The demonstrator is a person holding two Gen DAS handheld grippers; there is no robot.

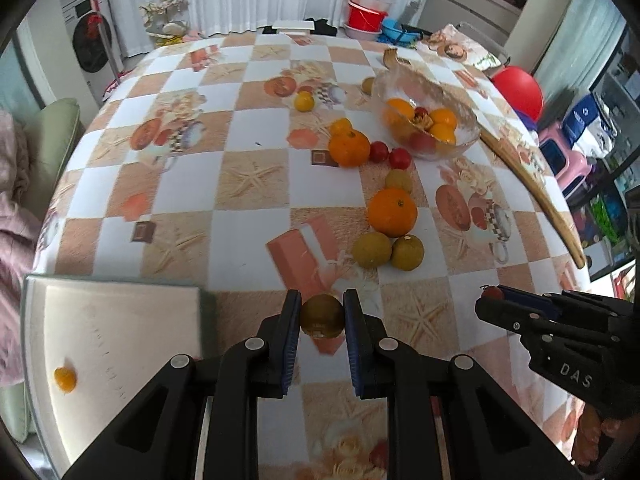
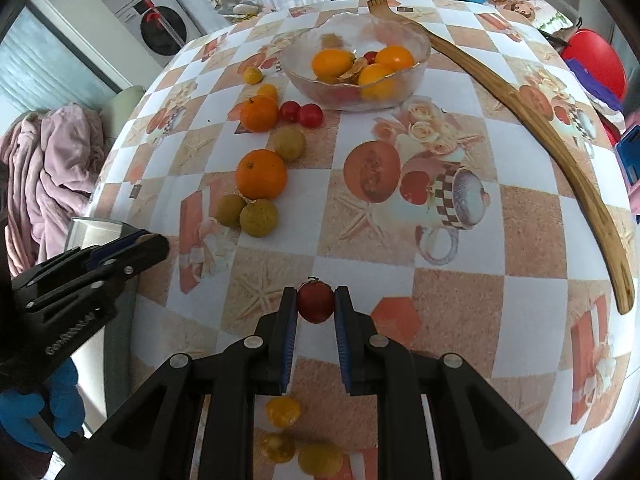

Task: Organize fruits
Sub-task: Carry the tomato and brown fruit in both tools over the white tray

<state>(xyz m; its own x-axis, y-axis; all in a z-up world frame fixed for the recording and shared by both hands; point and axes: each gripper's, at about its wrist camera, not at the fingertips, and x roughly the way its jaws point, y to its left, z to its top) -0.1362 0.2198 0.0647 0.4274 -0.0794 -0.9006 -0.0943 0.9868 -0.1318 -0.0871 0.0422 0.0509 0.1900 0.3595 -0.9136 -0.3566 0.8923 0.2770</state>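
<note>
Both tongs are clamped, the left tongs (image 1: pixel 322 316) on a brownish-green fruit (image 1: pixel 322 316) and the right tongs (image 2: pixel 315 302) on a small red tomato (image 2: pixel 315 300), just above the surface (image 2: pixel 440 248), so carry each level and release gently inside its container.

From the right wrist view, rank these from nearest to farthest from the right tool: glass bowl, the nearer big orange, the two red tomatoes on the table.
From the right tool, shut on a red tomato:
1. Nearer big orange, ahead left.
2. Two red tomatoes, farther up, just left of centre.
3. Glass bowl, far end, ahead.
</note>
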